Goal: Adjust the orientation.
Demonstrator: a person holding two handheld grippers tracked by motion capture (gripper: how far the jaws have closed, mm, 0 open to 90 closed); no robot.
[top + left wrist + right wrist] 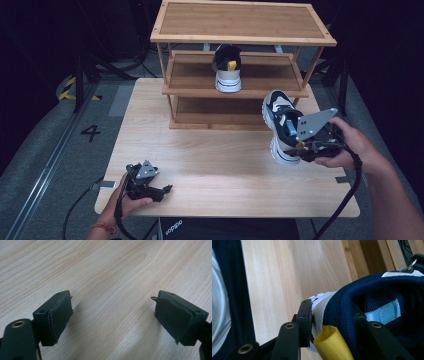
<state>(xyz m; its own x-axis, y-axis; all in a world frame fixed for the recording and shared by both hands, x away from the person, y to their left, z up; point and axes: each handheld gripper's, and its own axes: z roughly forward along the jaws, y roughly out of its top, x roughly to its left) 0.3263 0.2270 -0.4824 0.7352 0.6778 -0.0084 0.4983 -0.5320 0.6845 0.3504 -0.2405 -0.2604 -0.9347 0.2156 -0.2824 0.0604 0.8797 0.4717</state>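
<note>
The sneaker [280, 127], navy and white, hangs at centre right of the high view above the table [210, 155], its heel collar clamped between the jaws of the right gripper [295, 136]; in the right gripper view one jaw presses the white heel, the other sits inside the navy lining [372, 295], beside a yellow pull tab [332, 345]. Lower left, the left gripper [167, 189] rests near the table's front edge, jaws spread wide over bare wood. Between the two lies open tabletop. Farther back stands the wooden shoe rack [240, 30], just behind the sneaker, a second shoe [227, 67] on its middle shelf.
</note>
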